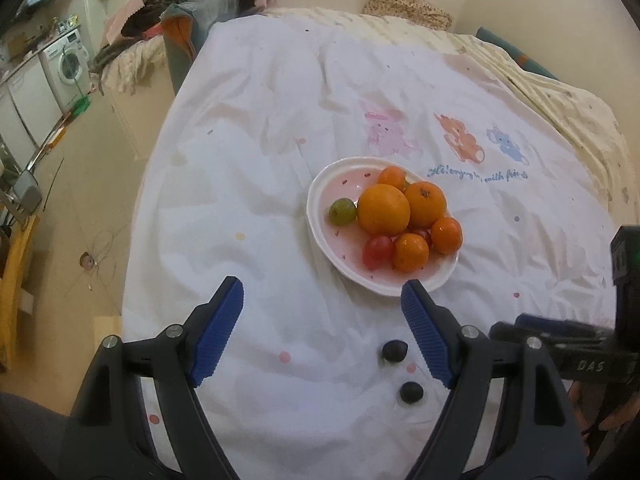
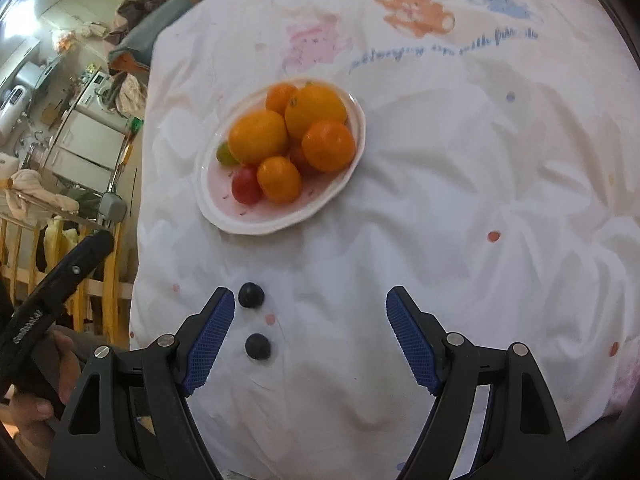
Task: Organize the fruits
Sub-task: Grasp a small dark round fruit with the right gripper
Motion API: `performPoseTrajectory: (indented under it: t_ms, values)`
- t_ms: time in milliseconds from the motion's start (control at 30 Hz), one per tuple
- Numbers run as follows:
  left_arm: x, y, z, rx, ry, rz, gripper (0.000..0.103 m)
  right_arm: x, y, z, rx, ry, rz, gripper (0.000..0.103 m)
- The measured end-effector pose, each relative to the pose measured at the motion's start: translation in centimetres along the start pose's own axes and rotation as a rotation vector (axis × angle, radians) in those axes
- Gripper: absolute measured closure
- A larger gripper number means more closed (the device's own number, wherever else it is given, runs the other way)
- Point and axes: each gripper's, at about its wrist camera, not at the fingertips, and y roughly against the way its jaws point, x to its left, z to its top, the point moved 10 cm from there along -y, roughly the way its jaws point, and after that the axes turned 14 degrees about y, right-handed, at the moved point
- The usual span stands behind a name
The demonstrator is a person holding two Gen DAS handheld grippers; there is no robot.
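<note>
Mostly done: oranges, tomatoes, grape sit on plate [image 2: 224, 216]; two dark fruits [image 2: 251, 295] left on bedsheet [image 2: 480, 184]; my left gripper [image 1: 322, 302], right gripper [image 2: 310, 312] both gape, empty

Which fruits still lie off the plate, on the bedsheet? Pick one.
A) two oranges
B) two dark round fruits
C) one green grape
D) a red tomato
B: two dark round fruits lie on the white sheet near the grippers, while the rest sit on the plate.
</note>
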Motion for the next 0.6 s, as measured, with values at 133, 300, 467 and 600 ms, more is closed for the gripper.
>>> performPoseTrajectory:
  t_ms: [133, 300, 467, 600]
  values:
    - [0.7, -0.4, 0.3, 0.006, 0.032, 0.008, 0.019, -0.2, -1.0, -0.5, 0.029, -0.014, 0.011, 0.022]
    - [1.9, -0.8, 0.5, 0.022, 0.085, 0.019, 0.019, 1.5, -2.7, -1.4, 0.097, 0.028, 0.072, 0.028]
    - [2.5, -1.3, 0.4, 0.050, 0.111, 0.014, 0.019, 5.2, -5.3, -3.1, 0.201, 0.180, 0.108, 0.050]
    - [2.5, -1.3, 0.3, 0.055, 0.114, 0.012, 0.019, 7.4, -7.1, -4.5, 0.255, 0.329, 0.067, 0.067]
